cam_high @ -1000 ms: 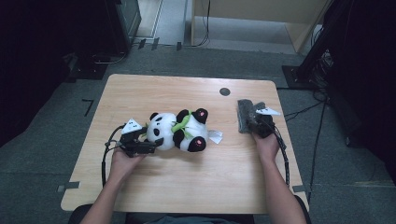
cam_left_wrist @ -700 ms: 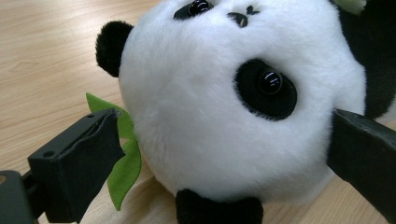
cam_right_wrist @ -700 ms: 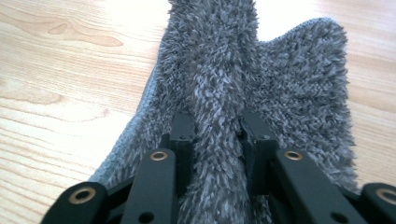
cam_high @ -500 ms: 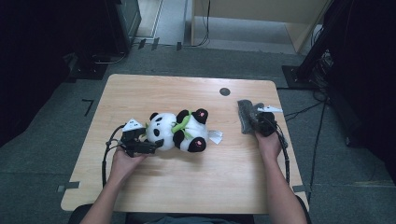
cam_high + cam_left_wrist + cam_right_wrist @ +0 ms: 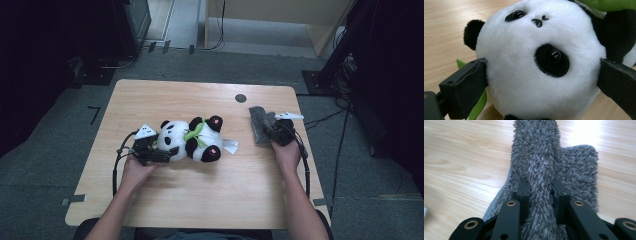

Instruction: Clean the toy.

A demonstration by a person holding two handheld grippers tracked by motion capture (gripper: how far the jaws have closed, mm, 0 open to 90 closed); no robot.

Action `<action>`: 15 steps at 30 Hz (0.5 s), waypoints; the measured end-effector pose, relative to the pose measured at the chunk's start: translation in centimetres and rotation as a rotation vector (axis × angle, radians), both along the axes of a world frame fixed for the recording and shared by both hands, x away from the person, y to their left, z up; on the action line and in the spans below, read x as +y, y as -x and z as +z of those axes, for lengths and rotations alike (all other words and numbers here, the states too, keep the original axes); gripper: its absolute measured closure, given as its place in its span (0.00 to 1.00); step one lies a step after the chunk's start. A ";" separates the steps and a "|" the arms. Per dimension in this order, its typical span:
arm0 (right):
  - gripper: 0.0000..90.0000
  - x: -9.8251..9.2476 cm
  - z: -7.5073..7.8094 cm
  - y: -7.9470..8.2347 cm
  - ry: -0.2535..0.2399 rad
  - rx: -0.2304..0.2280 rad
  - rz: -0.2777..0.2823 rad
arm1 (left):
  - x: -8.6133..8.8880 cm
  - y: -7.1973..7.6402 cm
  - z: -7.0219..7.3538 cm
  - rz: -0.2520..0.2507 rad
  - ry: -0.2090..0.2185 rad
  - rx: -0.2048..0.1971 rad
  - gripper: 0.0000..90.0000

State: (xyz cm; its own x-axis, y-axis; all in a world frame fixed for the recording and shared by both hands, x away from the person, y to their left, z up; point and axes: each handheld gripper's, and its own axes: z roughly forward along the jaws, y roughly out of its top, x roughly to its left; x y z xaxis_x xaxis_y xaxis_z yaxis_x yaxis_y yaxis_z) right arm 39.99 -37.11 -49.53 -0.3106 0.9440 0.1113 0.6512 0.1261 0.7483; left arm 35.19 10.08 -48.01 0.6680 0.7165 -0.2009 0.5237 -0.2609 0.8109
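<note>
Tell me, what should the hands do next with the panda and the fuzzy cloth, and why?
Probably lift the cloth a little and carry it toward the panda. The right gripper has just closed, and a ridge of cloth is pinched between its fingers, so it looks ready to lift. The left gripper clamps the panda's head on both sides, steadying it, maybe for a wipe.

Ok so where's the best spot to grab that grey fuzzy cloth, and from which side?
Take the grey cloth by the raised fold that runs along its middle, coming in from the near end with a jaw on each flank. That ridge stands up off the table, while the rest lies flat. The right gripper already pinches it there, having just closed on it.
</note>
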 end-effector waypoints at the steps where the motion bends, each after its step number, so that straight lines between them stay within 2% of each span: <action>1: 0.81 0.1 0.0 0.0 -0.008 0.004 0.013 | 0.0 0.0 -0.2 -0.006 -0.002 -0.014 0.00; 3: 0.81 0.5 0.1 0.1 -0.002 0.013 0.040 | -0.1 0.2 -0.8 -0.015 -0.016 -0.071 0.00; 6: 0.81 0.6 0.2 0.1 -0.011 0.011 0.051 | -0.1 0.2 -0.9 -0.022 -0.023 -0.079 0.00; 11: 0.81 1.2 1.0 0.4 -0.041 -0.011 0.075 | 0.0 0.0 -1.1 -0.022 -0.008 -0.066 0.00; 15: 0.81 1.6 1.3 0.3 -0.066 0.021 0.094 | -0.1 -0.1 -1.2 -0.014 -0.006 -0.044 0.00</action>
State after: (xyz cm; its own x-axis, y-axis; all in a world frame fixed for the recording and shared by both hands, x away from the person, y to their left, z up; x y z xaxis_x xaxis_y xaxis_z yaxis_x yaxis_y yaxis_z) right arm 39.67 -35.53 -48.27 -0.3948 0.9010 0.1798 0.6545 0.1384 0.7433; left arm 35.27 10.01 -49.18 0.6863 0.7080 -0.1665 0.4838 -0.2734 0.8314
